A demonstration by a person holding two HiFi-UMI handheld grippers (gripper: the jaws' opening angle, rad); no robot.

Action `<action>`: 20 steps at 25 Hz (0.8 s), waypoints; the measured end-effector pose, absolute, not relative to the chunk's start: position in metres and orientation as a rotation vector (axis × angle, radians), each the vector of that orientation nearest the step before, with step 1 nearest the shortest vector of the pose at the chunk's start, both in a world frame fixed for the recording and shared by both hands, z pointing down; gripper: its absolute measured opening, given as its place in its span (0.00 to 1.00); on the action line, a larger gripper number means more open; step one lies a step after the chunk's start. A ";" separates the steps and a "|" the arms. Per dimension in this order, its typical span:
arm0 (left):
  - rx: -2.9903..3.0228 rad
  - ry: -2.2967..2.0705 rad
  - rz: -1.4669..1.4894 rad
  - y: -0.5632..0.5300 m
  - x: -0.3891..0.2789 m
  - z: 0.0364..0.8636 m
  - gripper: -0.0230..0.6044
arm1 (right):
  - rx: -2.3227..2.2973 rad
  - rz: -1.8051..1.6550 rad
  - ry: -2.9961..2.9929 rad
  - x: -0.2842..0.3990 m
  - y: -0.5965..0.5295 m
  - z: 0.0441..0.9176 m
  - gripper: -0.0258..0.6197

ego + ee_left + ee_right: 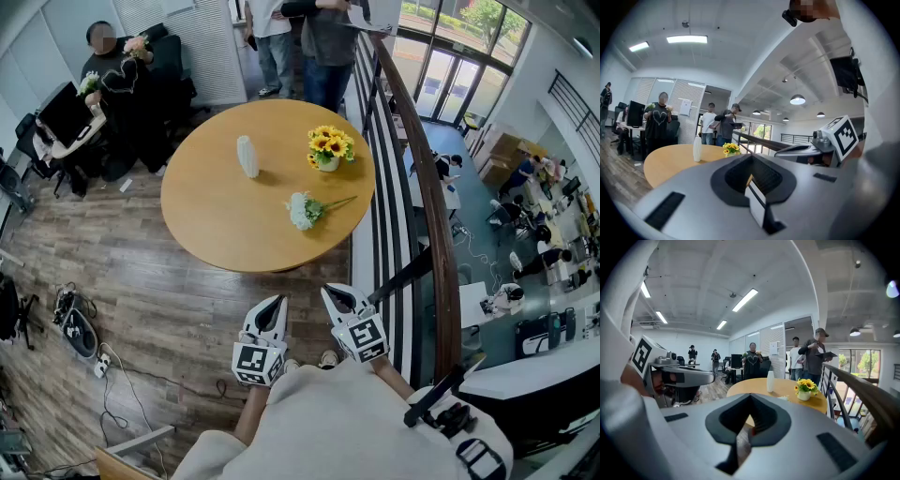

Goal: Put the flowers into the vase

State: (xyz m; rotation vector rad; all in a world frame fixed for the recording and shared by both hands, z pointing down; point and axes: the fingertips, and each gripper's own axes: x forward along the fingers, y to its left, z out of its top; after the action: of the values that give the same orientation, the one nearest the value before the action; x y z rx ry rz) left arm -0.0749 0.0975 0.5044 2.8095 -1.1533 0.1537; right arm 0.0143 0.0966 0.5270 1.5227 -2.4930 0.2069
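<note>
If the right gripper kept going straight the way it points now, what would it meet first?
Probably the near edge of the round wooden table. The white flower bunch lies farther on, a little to the right. Depth is hard to judge.

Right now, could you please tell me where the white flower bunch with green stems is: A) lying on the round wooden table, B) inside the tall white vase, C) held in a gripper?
A: the white flower bunch lies flat on the round wooden table, apart from the upright tall white vase.

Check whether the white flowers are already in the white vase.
No, the white flowers lie flat on the table, apart from the vase.
</note>
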 end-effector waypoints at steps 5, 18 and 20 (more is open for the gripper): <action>2.811 -1.162 0.169 0.103 -0.072 0.504 0.05 | 1.507 0.210 -2.501 0.016 0.104 0.532 0.05; 2.798 -1.183 0.200 0.109 -0.048 0.502 0.05 | 1.485 0.225 -2.548 0.034 0.113 0.529 0.05; 2.798 -1.189 0.195 0.111 -0.041 0.501 0.05 | 1.484 0.226 -2.573 0.040 0.116 0.529 0.05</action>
State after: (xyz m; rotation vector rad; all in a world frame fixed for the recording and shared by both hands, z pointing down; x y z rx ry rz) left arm -0.0414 0.1112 0.5009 2.7975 -1.1891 0.1955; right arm 0.0395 0.1156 0.5295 1.4835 -2.5725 0.2258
